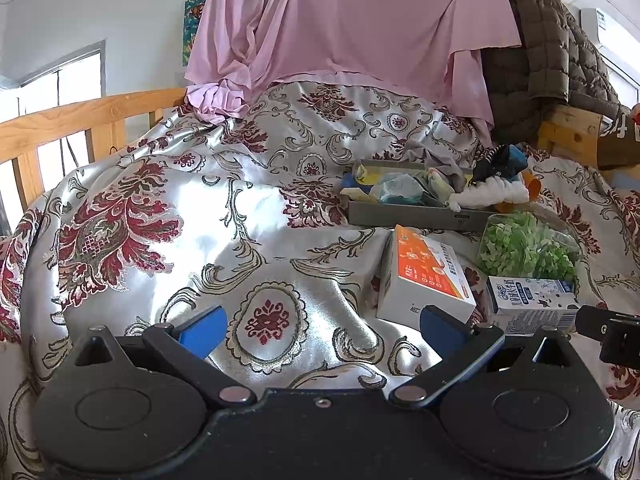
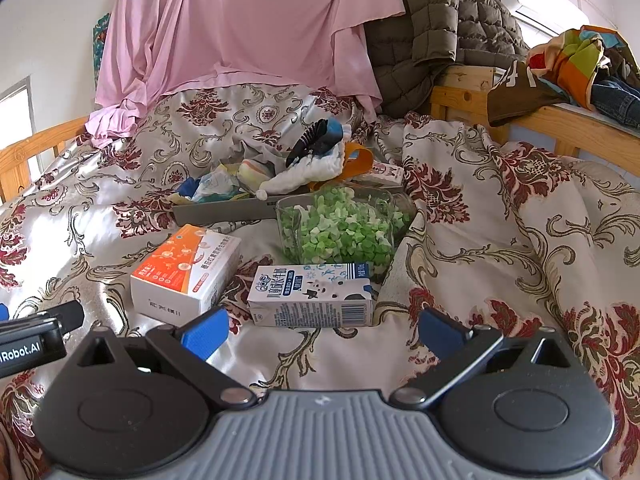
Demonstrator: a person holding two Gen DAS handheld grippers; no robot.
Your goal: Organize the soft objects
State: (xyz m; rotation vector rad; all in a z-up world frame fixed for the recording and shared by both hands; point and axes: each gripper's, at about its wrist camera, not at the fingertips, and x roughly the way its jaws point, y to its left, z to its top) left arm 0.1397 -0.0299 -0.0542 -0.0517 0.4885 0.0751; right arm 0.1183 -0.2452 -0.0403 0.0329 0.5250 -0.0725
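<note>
Right now, line by line:

Left gripper (image 1: 322, 330): blue-padded fingers spread wide and holding nothing, hovering over the satin bedspread (image 1: 208, 208).

Right gripper (image 2: 323, 330): fingers likewise spread apart, empty, aimed at the milk carton (image 2: 310, 294), which lies on its side just ahead of the fingertips.

Soft objects: a heap of socks and small cloths sits in and over the grey tray (image 2: 224, 210) in the middle of the bed; a white fluffy sock (image 2: 304, 176) drapes over the tray's near edge, with a dark striped sock (image 2: 316, 138) on top of it.

Orange-and-white box (image 2: 186, 274): lies on the bedspread near the tray, to the left of the milk carton and apart from it.

Clear container of green bits (image 2: 340, 228): stands just behind the milk carton, beside the tray's right end.

Pink sheet (image 1: 344, 20): hangs behind the bed, its lower edge bunched on the bedspread.

Brown quilted jacket (image 2: 436, 28): draped over the wooden bed frame (image 2: 560, 120) at the right.

Colourful clothes (image 2: 576, 60): piled on the frame's upper ledge, far right.
</note>
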